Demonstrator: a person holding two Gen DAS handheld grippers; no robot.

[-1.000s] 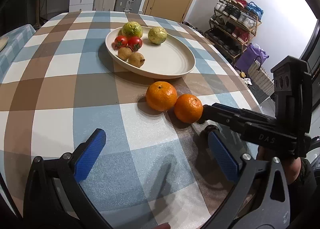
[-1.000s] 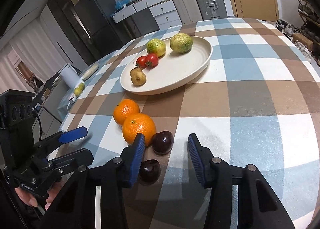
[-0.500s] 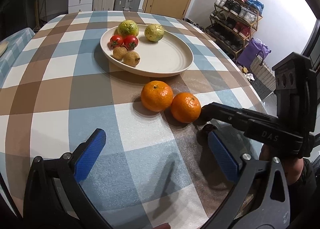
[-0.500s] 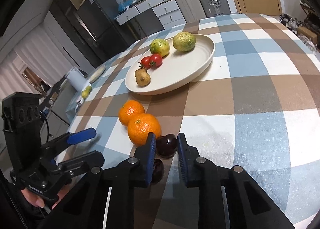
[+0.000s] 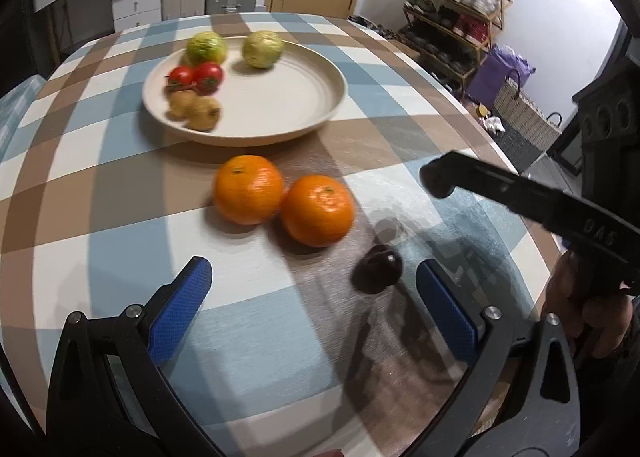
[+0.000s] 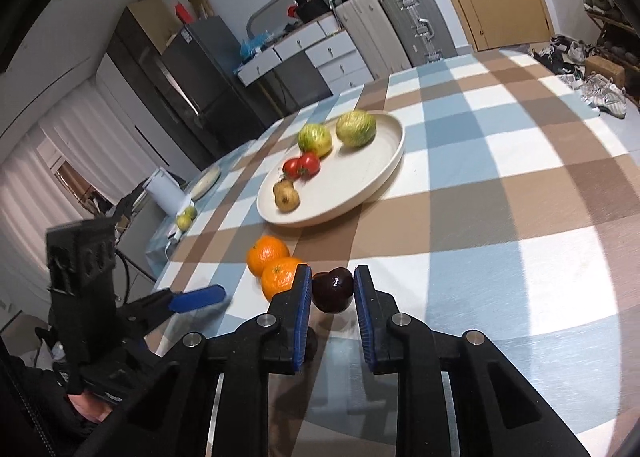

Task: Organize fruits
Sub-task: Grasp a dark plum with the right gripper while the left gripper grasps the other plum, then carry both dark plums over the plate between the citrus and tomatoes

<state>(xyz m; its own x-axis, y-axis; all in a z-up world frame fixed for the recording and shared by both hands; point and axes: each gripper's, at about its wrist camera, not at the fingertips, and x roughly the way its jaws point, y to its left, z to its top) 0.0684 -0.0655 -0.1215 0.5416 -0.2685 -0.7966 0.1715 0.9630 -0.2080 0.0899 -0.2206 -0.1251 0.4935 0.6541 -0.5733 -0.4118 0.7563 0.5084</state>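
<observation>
My right gripper [image 6: 333, 277] is shut on a dark purple plum [image 6: 333, 295] and holds it just off the checked tablecloth. A second dark plum [image 5: 377, 270] lies on the cloth close to the right finger of my left gripper [image 5: 312, 277], which is open and empty. Two oranges [image 5: 248, 189] [image 5: 318, 210] sit touching each other just beyond it; they also show left of the held plum, as oranges [image 6: 267, 254] [image 6: 282, 276]. The cream plate [image 5: 320, 97] [image 6: 394, 137] farther back holds two green fruits, two tomatoes and two small brown fruits.
The round table's edge [image 5: 520, 193] curves close on the right, with a shoe rack [image 5: 456, 17] and a wicker basket [image 5: 524, 117] beyond it. A hand [image 5: 596, 321] grips the right gripper's handle. Suitcases and drawers stand behind the table.
My right gripper closed on one dark plum and lifted it off the cloth. My left gripper slid toward the oranges, and the second plum came into view by its right finger.
</observation>
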